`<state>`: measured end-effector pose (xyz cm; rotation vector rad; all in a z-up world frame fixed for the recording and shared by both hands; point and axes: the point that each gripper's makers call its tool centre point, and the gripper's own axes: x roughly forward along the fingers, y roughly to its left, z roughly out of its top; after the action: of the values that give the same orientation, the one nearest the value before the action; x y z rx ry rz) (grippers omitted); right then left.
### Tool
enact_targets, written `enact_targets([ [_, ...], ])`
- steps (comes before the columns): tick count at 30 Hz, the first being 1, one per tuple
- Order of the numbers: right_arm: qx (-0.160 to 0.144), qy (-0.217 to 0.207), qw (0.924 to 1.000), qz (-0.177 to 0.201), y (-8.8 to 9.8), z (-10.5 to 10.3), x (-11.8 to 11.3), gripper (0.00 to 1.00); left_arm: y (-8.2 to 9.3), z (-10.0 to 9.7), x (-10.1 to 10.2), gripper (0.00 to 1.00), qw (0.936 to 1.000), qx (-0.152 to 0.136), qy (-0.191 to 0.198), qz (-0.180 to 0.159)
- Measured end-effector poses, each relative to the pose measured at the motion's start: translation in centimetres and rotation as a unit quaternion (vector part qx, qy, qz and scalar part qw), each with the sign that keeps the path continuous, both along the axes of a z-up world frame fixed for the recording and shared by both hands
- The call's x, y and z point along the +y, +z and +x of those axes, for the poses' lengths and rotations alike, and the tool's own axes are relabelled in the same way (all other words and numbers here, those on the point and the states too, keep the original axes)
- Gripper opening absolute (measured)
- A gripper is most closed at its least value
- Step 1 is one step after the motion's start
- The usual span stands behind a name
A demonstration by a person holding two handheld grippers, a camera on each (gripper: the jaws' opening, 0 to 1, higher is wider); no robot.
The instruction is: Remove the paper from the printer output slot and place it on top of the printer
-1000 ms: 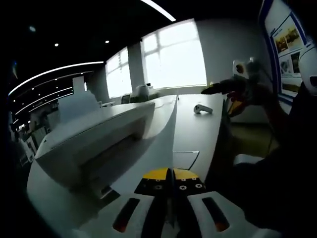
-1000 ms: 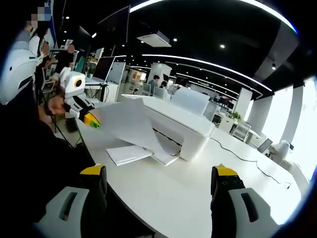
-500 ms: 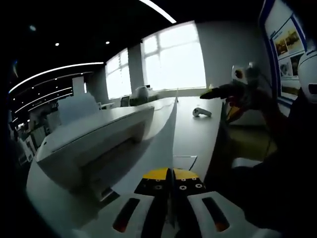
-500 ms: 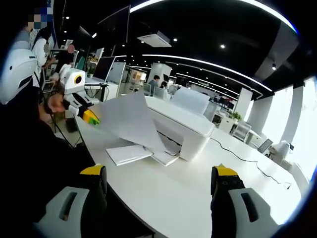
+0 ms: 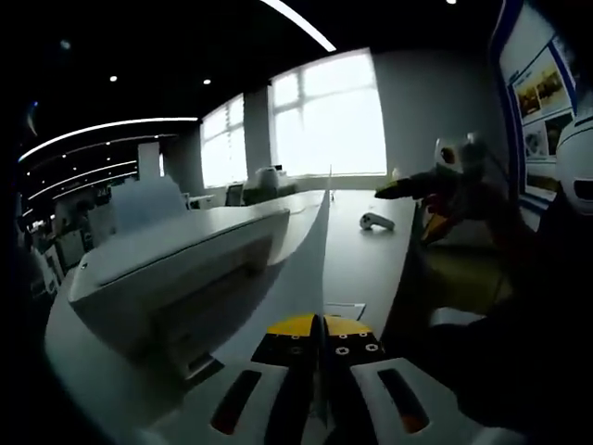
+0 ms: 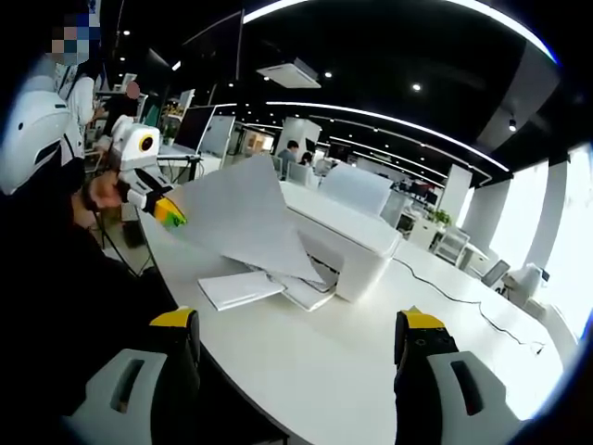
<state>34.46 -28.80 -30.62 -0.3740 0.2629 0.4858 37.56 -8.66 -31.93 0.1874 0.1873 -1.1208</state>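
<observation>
1. At the left of the right gripper view, the left gripper (image 6: pixel 170 215) pinches a corner of the paper (image 6: pixel 243 227); hold that pinch firm.
2. Paper hangs tilted before the printer (image 6: pixel 343 243); judged, raise it level above the lid before laying it down.
3. Right gripper (image 6: pixel 296 357) waits spread, holding nothing, over the table (image 6: pixel 371 371).

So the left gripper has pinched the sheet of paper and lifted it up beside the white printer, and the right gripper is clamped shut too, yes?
Not quite. The left gripper does hold the sheet of paper lifted beside the white printer, but the right gripper is open: in the right gripper view its two jaws stand far apart with only the white table between them.
</observation>
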Motion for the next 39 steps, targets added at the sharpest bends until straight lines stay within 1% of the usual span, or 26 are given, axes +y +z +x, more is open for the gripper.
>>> enact_targets([
  [21,0.002,0.0,1.0,0.001,-0.2,-0.1,0.1,0.82,0.9,0.0,0.2,0.05,0.9998,0.005,-0.001,-0.021],
  [25,0.002,0.001,1.0,0.0,-0.2,-0.1,0.0,0.82,1.0,0.0,0.2,0.05,0.9998,0.003,0.0,-0.021],
  [33,0.003,-0.001,1.0,0.0,-0.3,0.0,0.0,0.82,1.1,0.0,0.2,0.05,0.9996,0.011,-0.003,-0.025],
  [39,0.003,-0.001,1.0,0.0,-0.3,0.0,0.0,0.82,1.3,-0.1,0.1,0.05,0.9996,0.01,-0.004,-0.025],
])
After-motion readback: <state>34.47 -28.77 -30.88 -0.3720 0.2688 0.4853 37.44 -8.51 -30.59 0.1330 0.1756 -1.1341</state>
